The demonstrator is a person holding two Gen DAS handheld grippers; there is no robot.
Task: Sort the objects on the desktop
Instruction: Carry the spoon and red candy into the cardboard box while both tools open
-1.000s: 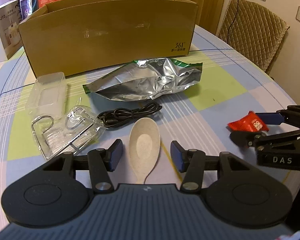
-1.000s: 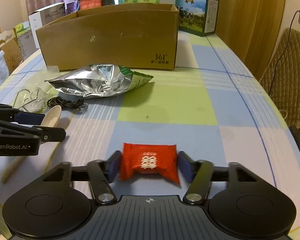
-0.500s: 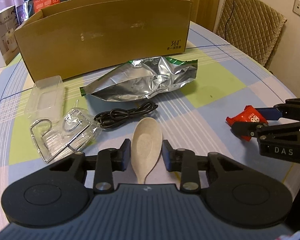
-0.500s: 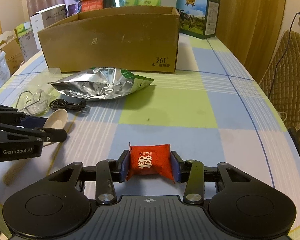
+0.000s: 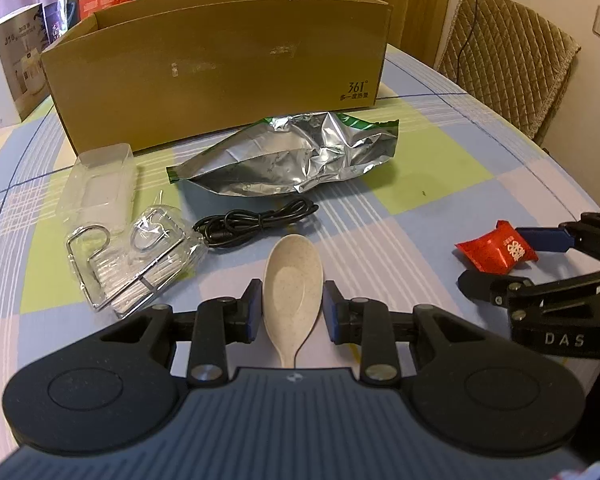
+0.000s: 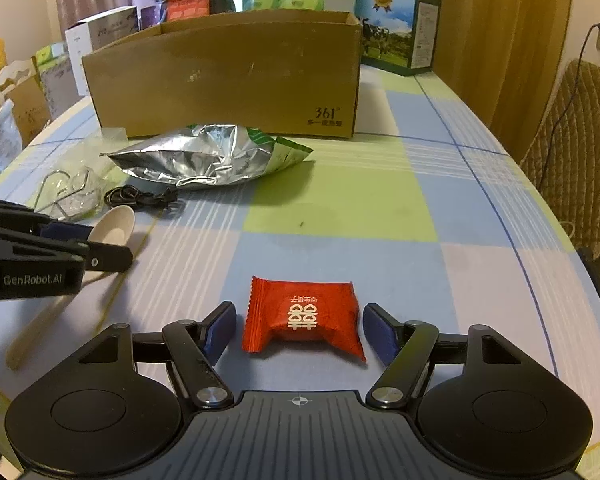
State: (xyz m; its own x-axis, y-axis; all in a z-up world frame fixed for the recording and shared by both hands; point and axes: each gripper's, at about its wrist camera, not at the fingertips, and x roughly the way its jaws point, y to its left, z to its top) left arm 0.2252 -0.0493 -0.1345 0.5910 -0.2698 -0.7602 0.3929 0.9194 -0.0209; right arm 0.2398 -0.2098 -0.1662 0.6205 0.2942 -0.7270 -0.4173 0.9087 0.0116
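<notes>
My left claw [image 5: 289, 311] pinches the beige spoon [image 5: 293, 285] at its bowl, my right claw [image 6: 299, 330] sits wide open around the red candy packet [image 6: 302, 318] lying on the tabletop [image 6: 340, 200], so close squarely on the packet before lifting both toward the cardboard box [image 6: 228, 76] ahead.

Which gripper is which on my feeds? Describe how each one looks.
Both are matte black, with round side housings, ribbed centre plate and blue finger pads. The left gripper reads "GenRobot.AI" on its side; the right gripper reads "DAS". No cables or sleeves show.
</notes>
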